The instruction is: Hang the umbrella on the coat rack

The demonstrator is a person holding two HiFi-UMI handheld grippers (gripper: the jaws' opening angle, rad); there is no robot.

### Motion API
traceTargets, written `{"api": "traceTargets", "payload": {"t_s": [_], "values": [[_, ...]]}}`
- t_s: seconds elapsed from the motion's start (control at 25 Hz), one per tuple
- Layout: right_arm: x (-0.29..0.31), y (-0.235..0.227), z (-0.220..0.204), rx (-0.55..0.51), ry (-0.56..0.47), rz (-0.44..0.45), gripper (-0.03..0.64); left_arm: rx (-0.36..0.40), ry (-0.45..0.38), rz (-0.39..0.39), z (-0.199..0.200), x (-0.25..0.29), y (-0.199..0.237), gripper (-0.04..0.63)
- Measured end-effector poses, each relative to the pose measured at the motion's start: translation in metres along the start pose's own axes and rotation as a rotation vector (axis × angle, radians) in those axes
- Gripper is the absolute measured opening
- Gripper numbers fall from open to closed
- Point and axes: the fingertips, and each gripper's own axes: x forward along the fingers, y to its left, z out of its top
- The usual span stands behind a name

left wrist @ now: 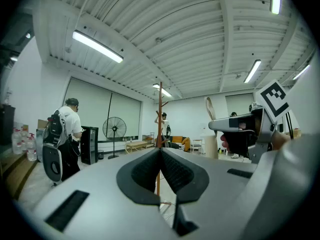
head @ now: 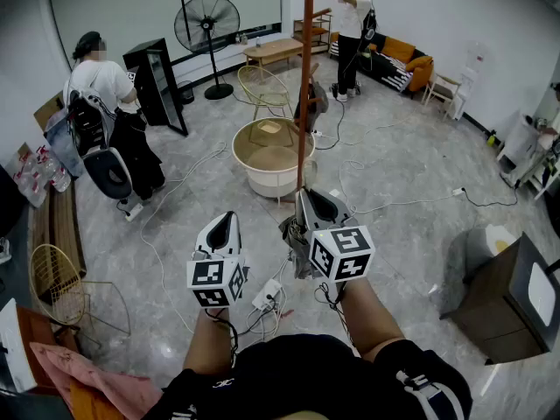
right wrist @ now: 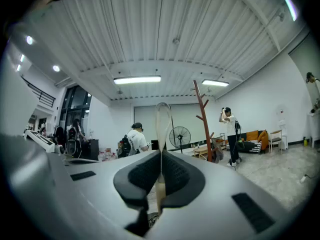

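Observation:
The coat rack (head: 305,77) is a thin red-brown wooden pole rising straight ahead of me; it also shows in the left gripper view (left wrist: 160,119) and, with its pegs, in the right gripper view (right wrist: 204,124). My right gripper (head: 319,201) stands just before the pole, shut on the umbrella's pale loop strap (right wrist: 161,124). The folded dark grey umbrella (head: 296,239) hangs under it. In the left gripper view the loop (left wrist: 211,114) sticks up above the right gripper. My left gripper (head: 226,221) is beside it on the left, shut, with nothing between its pads (left wrist: 150,166).
A round beige tub (head: 271,178) stands behind the pole's base, a wire chair (head: 262,86) and a fan (head: 207,24) farther back. Cables and a power strip (head: 267,296) lie on the floor. A dark cabinet (head: 516,296) is at right. A person (head: 109,121) stands left, another (head: 352,29) far back.

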Motion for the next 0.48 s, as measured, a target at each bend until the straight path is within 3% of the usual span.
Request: {"api": "traceTargets", "payload": {"t_s": [0.48], "values": [[0.008,-0.007,-0.009,-0.012,-0.008,-0.070,0.017,0.004,-0.008,-0.054,0.002,0.014,0.003,0.017]]}}
